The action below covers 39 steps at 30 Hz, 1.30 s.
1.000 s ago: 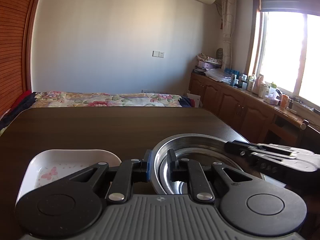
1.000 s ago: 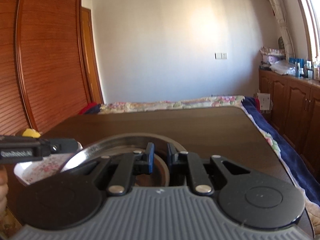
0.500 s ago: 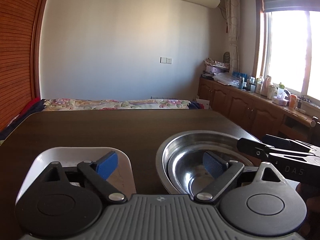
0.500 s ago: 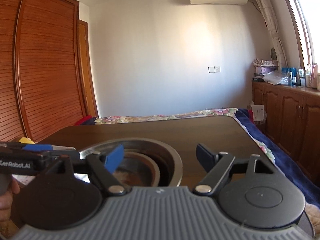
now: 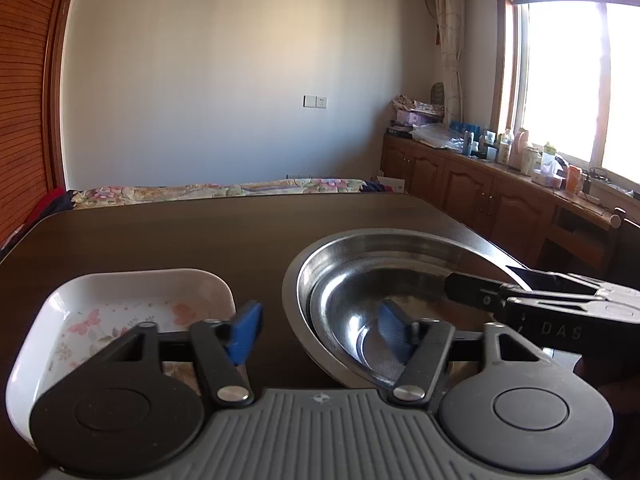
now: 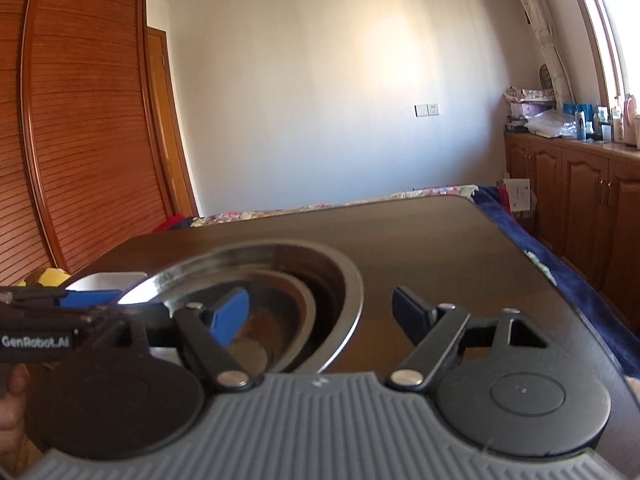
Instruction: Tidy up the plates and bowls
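Steel bowls [image 5: 400, 280]: nested, smaller inside larger, on tabletop [image 5: 180, 236].
White floral dish [image 5: 120, 304]: just beside them, unstacked.
Left claw [image 5: 318, 334]: spread, empty.
Right claw [image 6: 320, 312]: spread, empty.
Progress: apparently near complete.

Low wrist cams, shared steel bowls [image 5: 384, 280]

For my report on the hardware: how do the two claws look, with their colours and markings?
Both alike: grey ribbed body, two black round discs, black linkage arms with silver pivots, blue pads. The left claw shows "GenRobot.AI" on its side in the right view; the right claw shows "DAS" in the left view.
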### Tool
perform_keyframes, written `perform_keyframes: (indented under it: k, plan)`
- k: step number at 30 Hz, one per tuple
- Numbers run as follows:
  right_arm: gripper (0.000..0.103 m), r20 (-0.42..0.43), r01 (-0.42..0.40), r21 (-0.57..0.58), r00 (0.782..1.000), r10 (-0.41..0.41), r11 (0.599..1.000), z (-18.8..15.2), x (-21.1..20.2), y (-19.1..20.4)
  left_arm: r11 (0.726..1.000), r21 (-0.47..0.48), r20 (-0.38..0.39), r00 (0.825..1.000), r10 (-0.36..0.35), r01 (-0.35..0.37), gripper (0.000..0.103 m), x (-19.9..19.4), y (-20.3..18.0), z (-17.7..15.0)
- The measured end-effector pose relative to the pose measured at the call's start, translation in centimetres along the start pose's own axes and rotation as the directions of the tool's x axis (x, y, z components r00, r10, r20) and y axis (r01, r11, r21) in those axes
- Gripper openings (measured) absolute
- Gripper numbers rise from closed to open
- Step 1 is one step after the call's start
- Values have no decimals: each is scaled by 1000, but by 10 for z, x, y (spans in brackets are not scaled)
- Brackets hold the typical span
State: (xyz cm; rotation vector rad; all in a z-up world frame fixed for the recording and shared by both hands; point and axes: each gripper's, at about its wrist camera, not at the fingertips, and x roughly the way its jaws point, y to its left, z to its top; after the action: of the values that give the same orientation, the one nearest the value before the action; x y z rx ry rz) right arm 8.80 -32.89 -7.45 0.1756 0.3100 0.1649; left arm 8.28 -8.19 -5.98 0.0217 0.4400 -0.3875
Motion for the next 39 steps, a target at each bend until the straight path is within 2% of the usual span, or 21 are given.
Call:
perform_keyframes:
  k: [2, 4, 8, 16, 23, 26, 29, 39]
  plan:
    - [68, 0, -8, -2, 1000, 8, 1000, -2, -1, 3, 1000, -1, -9, 1000, -3, 3, 57, 1, 1, -1]
    - [64, 3, -14, -2, 1000, 14, 1000, -2, -3, 4, 1000, 0, -18, 1000, -7, 7, 50, 2, 0, -2]
    - [55, -5, -28, 13, 1000, 28, 1000, -3, -3, 3, 1000, -3, -30, 999, -19, 19, 45, 4, -3, -3]
    - [55, 2, -33, 21, 999, 33, 999, -3, -5, 4, 1000, -3, -39, 999, -24, 24, 45, 7, -5, -2]
    - [50, 3, -35, 16, 999, 35, 999, -5, -4, 4, 1000, -10, -38, 999, -20, 20, 44, 12, -4, -2]
    - [44, 8, -30, 26, 1000, 30, 999, -5, -4, 3, 1000, -10, -34, 999, -7, 7, 40, 11, -4, -4]
    - [42, 13, -27, 28, 1000, 27, 999, -4, -5, 2, 1000, -23, -27, 1000, 6, -7, 31, 9, -2, -3]
    - [41, 47, -36, 13, 998, 35, 999, 10, -13, 5, 1000, -29, -3, 1000, -3, 3, 31, -2, -2, 15]
